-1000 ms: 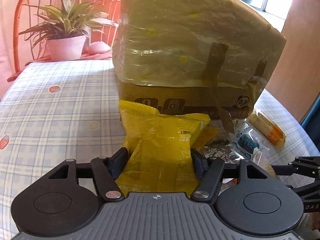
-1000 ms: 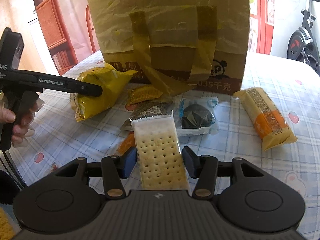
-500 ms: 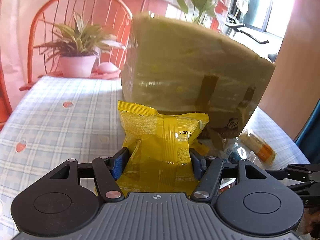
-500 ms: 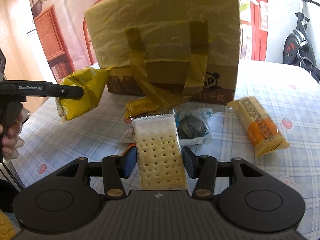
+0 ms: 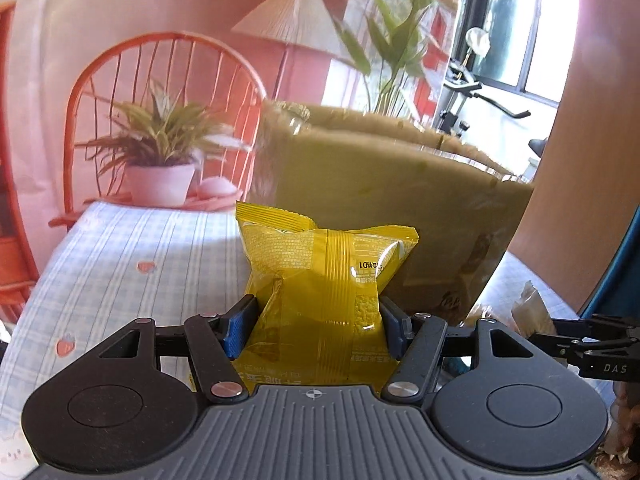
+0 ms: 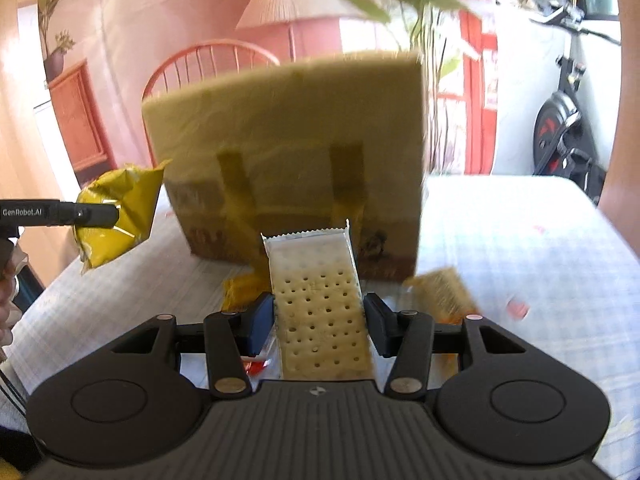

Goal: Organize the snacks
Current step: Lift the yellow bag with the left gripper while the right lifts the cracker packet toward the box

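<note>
Nearest to me, my left gripper clamps a puffy yellow snack bag by its lower half, the blue pads pressing into both sides so the foil bulges above them. The bag hangs clear of the table, its crimped top edge upward. In my other hand, my right gripper pinches a clear-wrapped cracker pack across its width, the pack lying lengthwise between the fingers with its sealed end pointing away from me.

From the right wrist view, the left gripper's black finger juts in from the left edge with the yellow bag held in the air beside the big sack.

Below and just beyond the cracker pack, a small yellow packet and an orange-banded cracker packet lie on the checked tablecloth, near the foot of a tall olive-yellow tote bag with taped-down handles, which stands upright in the middle of the table.

Behind it are a red spindle-back chair, a potted plant, a floor lamp and an exercise bike.
</note>
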`<state>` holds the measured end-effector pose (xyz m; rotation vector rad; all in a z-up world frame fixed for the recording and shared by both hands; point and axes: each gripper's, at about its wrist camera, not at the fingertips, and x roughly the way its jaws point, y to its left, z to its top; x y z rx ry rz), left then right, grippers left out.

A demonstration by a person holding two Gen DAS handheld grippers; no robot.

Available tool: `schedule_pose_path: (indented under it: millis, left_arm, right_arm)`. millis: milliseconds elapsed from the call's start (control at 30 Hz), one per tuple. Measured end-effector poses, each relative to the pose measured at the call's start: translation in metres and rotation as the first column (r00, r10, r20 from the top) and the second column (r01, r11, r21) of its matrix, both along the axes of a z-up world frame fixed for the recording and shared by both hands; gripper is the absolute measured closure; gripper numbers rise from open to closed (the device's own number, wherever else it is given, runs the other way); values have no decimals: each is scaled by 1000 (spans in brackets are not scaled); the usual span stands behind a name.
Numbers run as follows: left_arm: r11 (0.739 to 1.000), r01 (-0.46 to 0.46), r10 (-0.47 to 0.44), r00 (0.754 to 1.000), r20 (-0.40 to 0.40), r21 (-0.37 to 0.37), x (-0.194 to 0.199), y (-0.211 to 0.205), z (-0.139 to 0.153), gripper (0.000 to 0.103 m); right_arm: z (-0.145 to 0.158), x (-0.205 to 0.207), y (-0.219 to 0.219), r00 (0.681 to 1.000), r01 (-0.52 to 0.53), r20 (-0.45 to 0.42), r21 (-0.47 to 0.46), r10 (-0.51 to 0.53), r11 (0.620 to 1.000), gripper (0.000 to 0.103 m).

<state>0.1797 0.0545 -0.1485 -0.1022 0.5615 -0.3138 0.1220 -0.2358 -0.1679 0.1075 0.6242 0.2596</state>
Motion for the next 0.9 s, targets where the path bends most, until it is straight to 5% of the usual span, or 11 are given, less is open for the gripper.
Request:
schedule_pose_path:
  millis: [900]
  left_arm:
    - [999, 21, -12, 981, 192, -44, 2, -7, 93, 36]
  right_arm:
    - [96, 25, -8, 976, -5, 216, -35, 13, 999, 52]
